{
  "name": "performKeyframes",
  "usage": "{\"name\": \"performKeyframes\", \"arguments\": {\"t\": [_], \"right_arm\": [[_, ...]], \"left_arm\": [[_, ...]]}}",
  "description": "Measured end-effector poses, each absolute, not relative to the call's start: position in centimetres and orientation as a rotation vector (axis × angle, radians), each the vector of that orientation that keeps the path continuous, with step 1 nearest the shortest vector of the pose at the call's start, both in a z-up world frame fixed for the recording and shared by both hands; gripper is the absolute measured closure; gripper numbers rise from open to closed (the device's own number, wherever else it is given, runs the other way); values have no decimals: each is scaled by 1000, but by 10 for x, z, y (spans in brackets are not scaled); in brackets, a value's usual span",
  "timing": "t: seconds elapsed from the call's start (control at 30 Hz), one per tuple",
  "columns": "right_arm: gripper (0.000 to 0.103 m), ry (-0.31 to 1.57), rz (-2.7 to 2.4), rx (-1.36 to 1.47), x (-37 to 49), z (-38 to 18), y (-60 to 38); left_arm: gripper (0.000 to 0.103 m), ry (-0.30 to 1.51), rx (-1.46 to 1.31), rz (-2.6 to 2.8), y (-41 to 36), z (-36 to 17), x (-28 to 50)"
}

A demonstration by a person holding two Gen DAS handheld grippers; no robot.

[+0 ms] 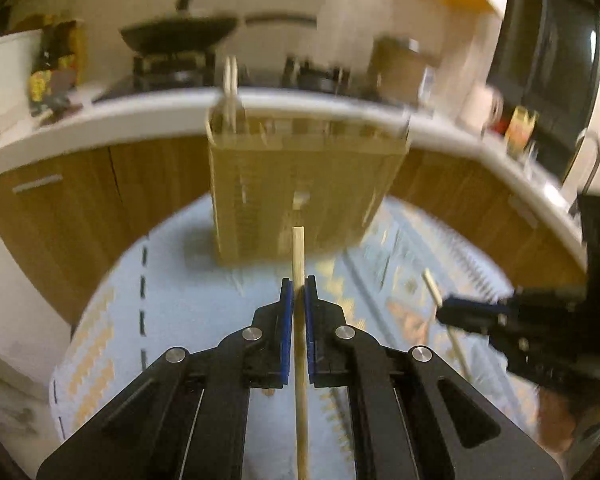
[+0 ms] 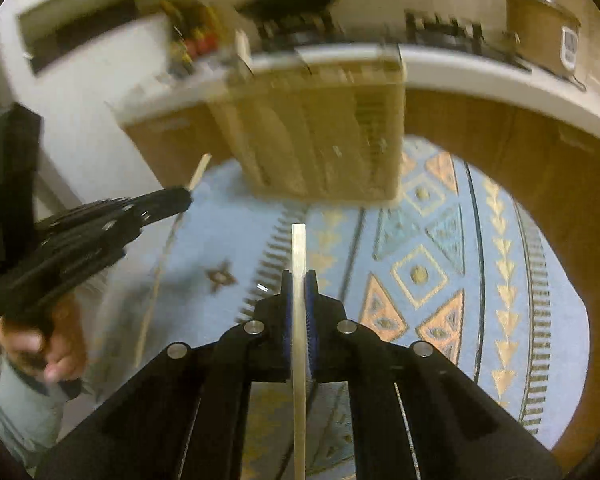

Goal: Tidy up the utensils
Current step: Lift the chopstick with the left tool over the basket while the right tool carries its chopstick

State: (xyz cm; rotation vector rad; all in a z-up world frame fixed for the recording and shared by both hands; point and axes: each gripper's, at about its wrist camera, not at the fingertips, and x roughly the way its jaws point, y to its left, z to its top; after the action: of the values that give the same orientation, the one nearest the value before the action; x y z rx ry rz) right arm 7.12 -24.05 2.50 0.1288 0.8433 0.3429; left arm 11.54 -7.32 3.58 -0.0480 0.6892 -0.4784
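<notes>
L gripper (image 1: 299, 292): fingers (image 1: 286, 320) pinched on a wooden chopstick (image 1: 299, 264), tip poking fwd toward the bamboo utensil holder (image 1: 304, 184), which stands on the patterned cloth (image 1: 172, 312) of the worktop. At the holder's left end a pair of pale sticks (image 1: 231, 92) already stands upright, so some sorting looks done. R gripper (image 2: 299, 292): fingers (image 2: 311, 312) pressed on a flat pale stick (image 2: 299, 264), prob. another utensil handle; can't tell which kind. Both pieces are held off the cloth, near the holder but not yet over it. Judging by this: pickup done for both, drop into slots still left; no loose utensils seen on the cloth.
</notes>
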Motion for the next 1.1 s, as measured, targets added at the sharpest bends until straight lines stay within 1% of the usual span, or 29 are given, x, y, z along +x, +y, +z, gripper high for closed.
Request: {"name": "performKeyframes", "arguments": {"t": [0.1,0.27,0.5,0.67,0.77,0.93,1.03,1.1], "right_arm": [[99,748,390,155,55,48,-252],[99,610,399,174,57,84,-264],[99,440,311,153,99,138,-268],[99,381,259,161,139,157,-265],[99,332,224,147,165,167,-263],[99,255,172,151,197,183,-273],[99,214,140,136,216,186,-277],[99,223,126,149,229,181,-280]], "left_arm": [[99,605,-100,-485,-71,59,109],[99,440,-157,-468,-67,109,105],[99,240,-187,-407,-76,158,129],[99,96,-163,-320,-79,182,150],[99,38,-171,-276,-80,189,165],[99,-13,-174,-224,-88,179,186],[99,-20,-186,-207,-89,168,197],[99,-6,-206,-211,-89,164,204]]}}
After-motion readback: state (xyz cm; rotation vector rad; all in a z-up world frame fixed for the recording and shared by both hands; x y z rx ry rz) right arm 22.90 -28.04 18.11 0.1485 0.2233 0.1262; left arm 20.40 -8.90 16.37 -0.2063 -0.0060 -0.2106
